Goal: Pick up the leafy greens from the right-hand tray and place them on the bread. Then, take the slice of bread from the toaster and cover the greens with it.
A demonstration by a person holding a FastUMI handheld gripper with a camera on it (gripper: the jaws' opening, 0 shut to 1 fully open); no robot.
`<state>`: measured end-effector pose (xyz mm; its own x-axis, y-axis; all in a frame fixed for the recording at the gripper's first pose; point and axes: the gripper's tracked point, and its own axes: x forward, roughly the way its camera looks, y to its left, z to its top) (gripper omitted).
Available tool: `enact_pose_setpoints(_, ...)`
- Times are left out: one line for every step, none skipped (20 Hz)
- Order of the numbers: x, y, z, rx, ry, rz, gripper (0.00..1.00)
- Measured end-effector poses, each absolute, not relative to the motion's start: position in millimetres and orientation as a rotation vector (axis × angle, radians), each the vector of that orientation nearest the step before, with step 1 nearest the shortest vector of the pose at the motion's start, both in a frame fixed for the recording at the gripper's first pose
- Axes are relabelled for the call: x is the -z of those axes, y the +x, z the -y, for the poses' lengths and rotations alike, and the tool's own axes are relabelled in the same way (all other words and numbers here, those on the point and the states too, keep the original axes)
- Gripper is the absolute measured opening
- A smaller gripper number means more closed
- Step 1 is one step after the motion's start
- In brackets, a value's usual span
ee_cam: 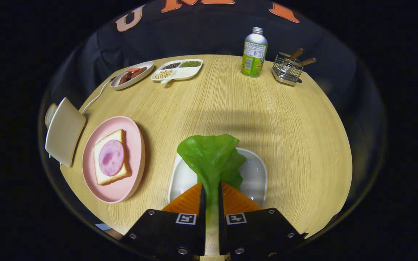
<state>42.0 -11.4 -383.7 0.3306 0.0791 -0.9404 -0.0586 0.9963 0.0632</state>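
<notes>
Green and rubbery, the leafy lettuce piece (210,159) sits pinched by its pale stem in our gripper (210,197), fingers nearly closed on it, above the white square tray (258,174), ready to carry toward the ham-topped bread slice (111,157) on the pink oval plate (136,145).

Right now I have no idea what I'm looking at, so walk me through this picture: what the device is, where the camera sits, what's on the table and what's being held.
This is a handheld two-finger gripper, carried by a person. The camera rides on it and looks forward along the fingers. Both fingers are closed on the stem of a leafy green, held above a white tray. Beside the tray, a pink plate carries bread topped with ham, and past it stands a toaster with another slice. Further back on the round wooden table are two food dishes, a bottle and a wire utensil holder.
</notes>
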Motion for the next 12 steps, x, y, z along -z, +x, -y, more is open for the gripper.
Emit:
enact_pose_setpoints(378.8,42.9,10.3,-0.089,0.021,-1.221,0.15)
enact_pose_setpoints(373.8,44.9,9.0,-0.091,0.024,-1.21,0.16)
enact_pose_setpoints(368.2,46.1,6.8,-0.094,0.03,-1.2,0.16)
enact_pose_setpoints(362.6,47.0,3.1,-0.099,0.037,-1.189,0.15)
enact_pose_setpoints(358.2,49.1,-0.7,-0.106,0.043,-1.178,0.15)
enact_pose_setpoints(353.1,49.8,-5.8,-0.116,0.047,-1.169,0.15)
enact_pose_setpoints(349.2,52.2,-12.0,-0.126,0.05,-1.161,0.15)
enact_pose_setpoints(345.1,54.2,-19.4,-0.139,0.051,-1.154,0.15)
enact_pose_setpoints(341.1,56.2,-27.6,-0.156,0.055,-1.145,0.15)
enact_pose_setpoints(337.8,57.5,-36.1,-0.174,0.057,-1.141,0.15)
enact_pose_setpoints(335.4,58.5,-44.3,-0.191,0.055,-1.136,0.15)
enact_pose_setpoints(333.9,60.0,-51.8,-0.205,0.05,-1.131,0.15)
